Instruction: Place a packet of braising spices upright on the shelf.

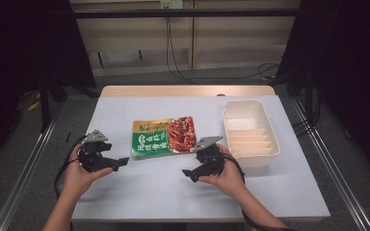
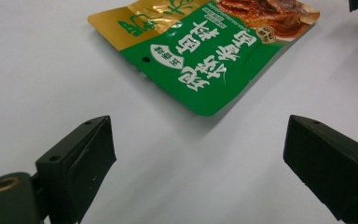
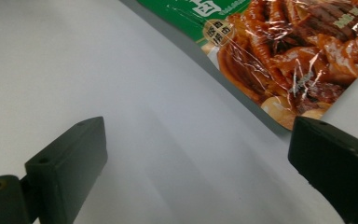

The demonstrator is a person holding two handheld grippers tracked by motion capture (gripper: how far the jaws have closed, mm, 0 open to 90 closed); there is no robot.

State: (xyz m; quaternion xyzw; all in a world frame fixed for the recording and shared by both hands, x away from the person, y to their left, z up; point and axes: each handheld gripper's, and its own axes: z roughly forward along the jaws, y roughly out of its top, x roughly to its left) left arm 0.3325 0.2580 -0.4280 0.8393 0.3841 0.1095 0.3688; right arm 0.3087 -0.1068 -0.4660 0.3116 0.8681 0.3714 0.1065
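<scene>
A flat food pouch (image 1: 164, 137), green and gold with a red meat picture, lies in the middle of the white table (image 1: 139, 190). My left gripper (image 1: 120, 163) rests to the pouch's lower left, held in a hand, open and holding nothing. In the left gripper view the pouch (image 2: 200, 51) lies ahead of the wide-apart jaws. My right gripper (image 1: 189, 174) sits below the pouch's right end, open and holding nothing. In the right gripper view the pouch's meat-picture end (image 3: 289, 56) lies just beyond the right jaw.
A white plastic tray (image 1: 265, 118) with ribbed dividers stands at the table's right side, close to the right hand. Cables run over the floor behind the table. Metal rails flank both sides.
</scene>
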